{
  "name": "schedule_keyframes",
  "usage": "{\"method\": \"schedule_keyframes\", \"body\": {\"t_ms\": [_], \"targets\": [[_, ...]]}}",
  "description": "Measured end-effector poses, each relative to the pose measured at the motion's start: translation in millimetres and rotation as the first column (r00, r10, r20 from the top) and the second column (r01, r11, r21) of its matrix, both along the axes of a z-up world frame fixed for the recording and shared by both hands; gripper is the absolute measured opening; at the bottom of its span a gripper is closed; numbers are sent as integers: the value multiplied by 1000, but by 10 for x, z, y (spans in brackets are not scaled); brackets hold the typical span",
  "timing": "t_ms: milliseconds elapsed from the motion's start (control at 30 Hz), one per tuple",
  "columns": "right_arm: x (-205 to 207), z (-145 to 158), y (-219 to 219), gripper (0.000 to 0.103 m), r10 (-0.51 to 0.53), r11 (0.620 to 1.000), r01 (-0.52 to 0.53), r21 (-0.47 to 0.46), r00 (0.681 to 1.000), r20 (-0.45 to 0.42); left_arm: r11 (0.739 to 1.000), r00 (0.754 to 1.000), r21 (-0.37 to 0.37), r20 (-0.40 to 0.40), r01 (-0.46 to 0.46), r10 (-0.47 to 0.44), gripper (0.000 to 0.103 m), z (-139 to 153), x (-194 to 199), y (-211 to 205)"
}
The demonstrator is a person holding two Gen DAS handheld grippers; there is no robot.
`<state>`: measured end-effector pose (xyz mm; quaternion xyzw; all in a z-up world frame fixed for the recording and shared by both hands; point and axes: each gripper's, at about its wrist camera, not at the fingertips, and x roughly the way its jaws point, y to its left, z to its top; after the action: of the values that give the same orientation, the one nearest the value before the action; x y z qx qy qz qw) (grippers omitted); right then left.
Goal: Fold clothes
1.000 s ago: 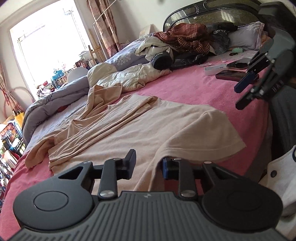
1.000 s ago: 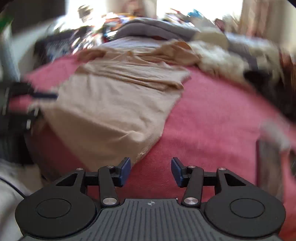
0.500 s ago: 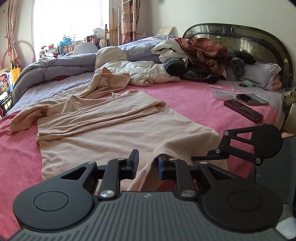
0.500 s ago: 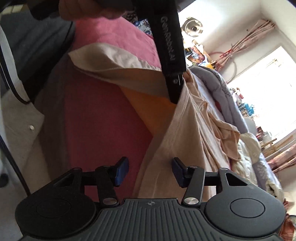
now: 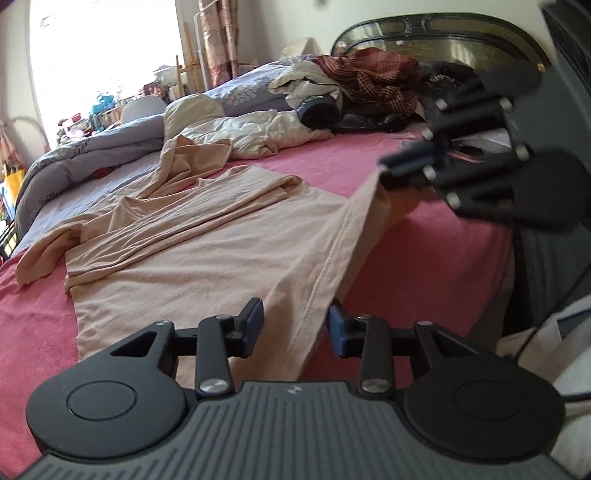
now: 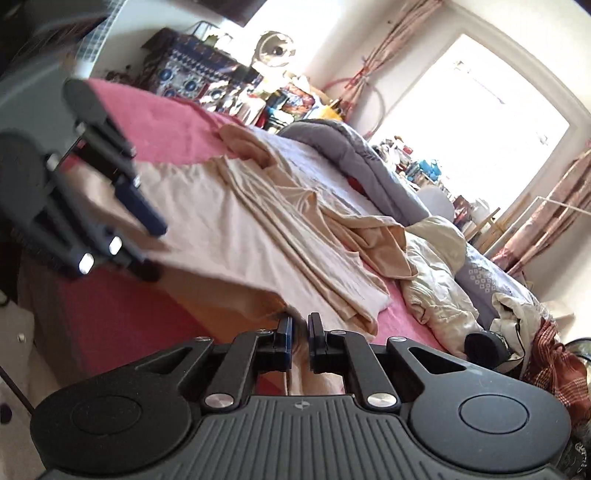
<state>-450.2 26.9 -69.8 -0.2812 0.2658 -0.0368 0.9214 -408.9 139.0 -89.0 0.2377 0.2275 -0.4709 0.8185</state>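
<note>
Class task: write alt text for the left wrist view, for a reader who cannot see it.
A beige shirt lies on a pink bed, its near hem lifted at one corner by the right gripper, which is shut on it. The hem drapes between the open fingers of the left gripper. Rumpled bedding and clothes are piled behind.

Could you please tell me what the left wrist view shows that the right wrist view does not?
Only the left wrist view shows the dark curved headboard and the open left gripper straddling the hem. Only the right wrist view shows the patterned cabinet and the right gripper pinching the beige garment from behind. Both show that garment, the pink bedspread and the window.
</note>
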Motion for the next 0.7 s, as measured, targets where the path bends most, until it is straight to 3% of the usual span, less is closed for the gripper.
{"method": "schedule_keyframes", "body": {"t_ms": [100,200,333,467,633,700], "targets": [[-26,243,-9,10,-13,998,12,67,1000,12,997,997,70,78,20,-26,50,-124,-164,-21],[-35,372,-76,10,-14,992,13,124,1000,11,992,989,121,147,-43,25,50,-229,-190,-6],[-233,548,-28,10,-13,975,12,221,1000,4,977,966,165,242,-138,96,50,-306,-159,26],[-307,593,2,10,-14,975,13,223,1000,4,957,933,240,352,-165,73,51,-416,-221,57],[-340,548,-32,10,-47,974,49,220,999,-12,950,930,262,363,-170,66,50,-469,-261,137],[-332,546,-96,10,-69,969,71,236,997,-16,951,933,261,353,-168,68,45,-463,-263,152]]}}
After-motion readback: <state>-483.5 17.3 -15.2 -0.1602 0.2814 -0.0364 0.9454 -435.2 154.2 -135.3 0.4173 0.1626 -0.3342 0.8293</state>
